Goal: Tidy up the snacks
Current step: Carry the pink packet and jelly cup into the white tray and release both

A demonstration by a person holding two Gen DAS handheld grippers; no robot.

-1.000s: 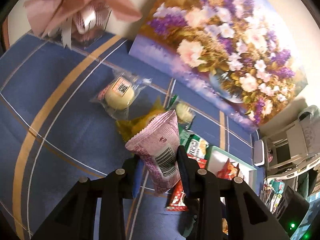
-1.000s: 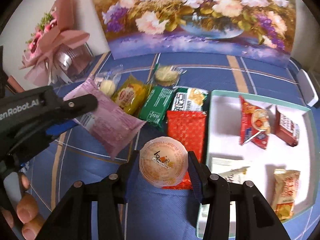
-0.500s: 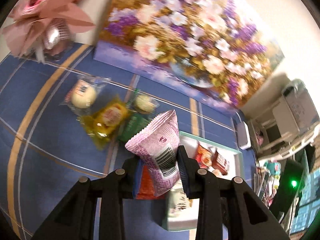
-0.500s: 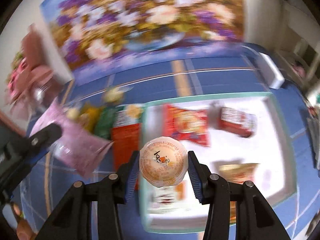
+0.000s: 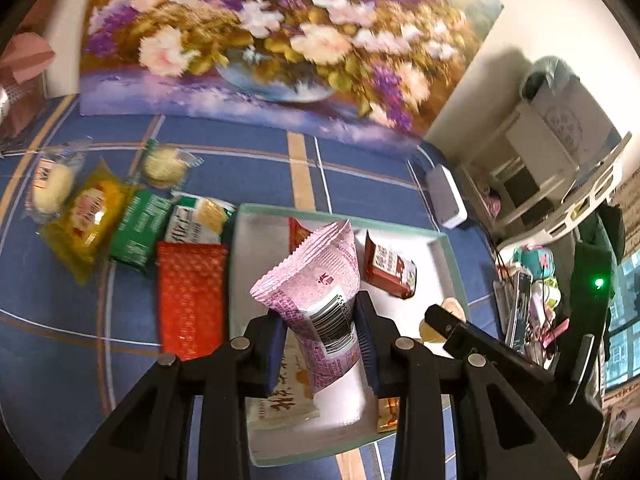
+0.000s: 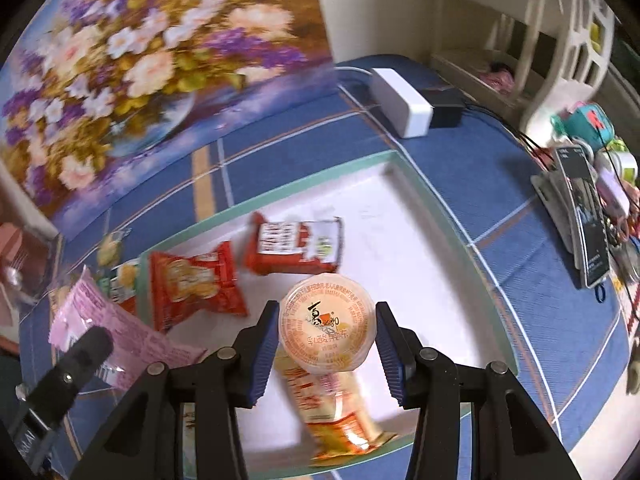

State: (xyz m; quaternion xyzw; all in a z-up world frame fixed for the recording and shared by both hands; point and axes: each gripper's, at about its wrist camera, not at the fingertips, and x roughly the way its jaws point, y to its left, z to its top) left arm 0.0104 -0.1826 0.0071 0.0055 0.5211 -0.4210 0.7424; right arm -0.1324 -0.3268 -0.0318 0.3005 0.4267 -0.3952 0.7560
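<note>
Blue cloth with tan and white stripes point(image 5: 240, 152) covers the table, and a large painting of flowers in a vase point(image 5: 280, 40) leans against the wall at the far side. On the cloth sits a white tray with a pale green rim point(image 5: 448, 256), already holding a dark red packet point(image 5: 390, 270), an orange-red crisp bag point(image 6: 192, 284) and a yellow-orange wrapper point(image 6: 340, 412) at its near edge.

Over the tray, the left gripper point(image 5: 320, 344) has its blue pads pressed tight on a pink snack bag point(image 5: 316, 284) with a barcode, the bag standing upright between them. To its right, the right gripper point(image 6: 326, 344) is partly closed around a round jelly cup point(image 6: 326, 320) with an orange-printed lid, held above the tray's near part.

Left of the tray, on the cloth, lie a flat red packet point(image 5: 188, 296), a green packet point(image 5: 138, 228), a green-and-white cracker pack point(image 5: 196, 220), a yellow bag point(image 5: 86, 220) and two clear-wrapped pastries point(image 5: 50, 188). A white power strip point(image 6: 402, 96) lies far right.
</note>
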